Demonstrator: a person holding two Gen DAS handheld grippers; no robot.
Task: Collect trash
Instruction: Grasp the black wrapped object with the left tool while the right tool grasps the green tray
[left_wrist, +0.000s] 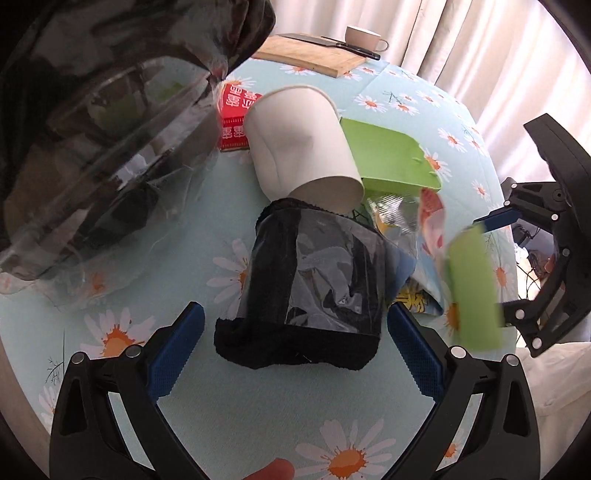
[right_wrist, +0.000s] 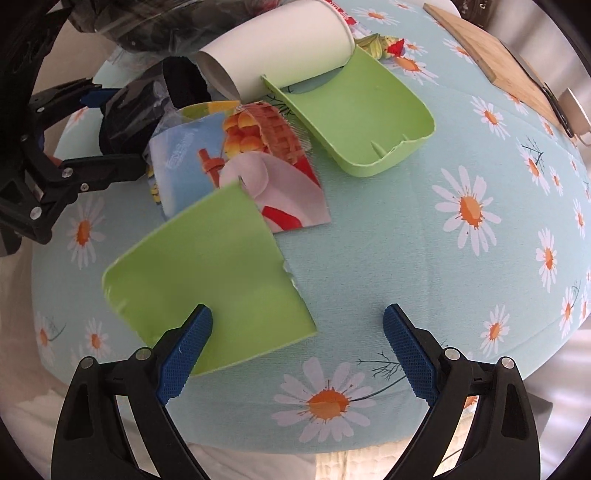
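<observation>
**Both grippers poised over the litter pile**

Nearest the right wrist camera lies a flat green plastic piece (right_wrist: 207, 273), at about ten o'clock from the right gripper (right_wrist: 297, 321). That gripper is spread wide and grasps nothing; its left pad overlaps the near edge of the piece, and whether it touches I cannot tell. Bare daisy-print table (right_wrist: 424, 258) shows between the pads.

Just beyond, at twelve o'clock, a torn colourful wrapper (right_wrist: 255, 162) is tucked partly under the green piece. Past it a green plastic tray (right_wrist: 369, 110) lies on the cloth, and a white paper cup (right_wrist: 280, 48) on its side rests against the tray's far rim.

From the left wrist, the left gripper (left_wrist: 295, 317) is likewise released, its pads standing either side of a black bundle wrapped in clear film (left_wrist: 314, 280) without pressing on it. The cup sits at twelve o'clock behind that bundle, a red carton (left_wrist: 232, 122) at eleven, and a clear plastic bag (left_wrist: 92, 155) hangs at ten. Well apart, at the far edge, are a wooden board (left_wrist: 310, 55), a knife (left_wrist: 347, 46) and a teacup (left_wrist: 364, 37).

I'd judge the pick-up step is in hand, nothing collected by either gripper yet. Next, the left should clench on the bundle; the right needs to shift toward ten o'clock to straddle the thin green piece, likely catching an edge.
</observation>
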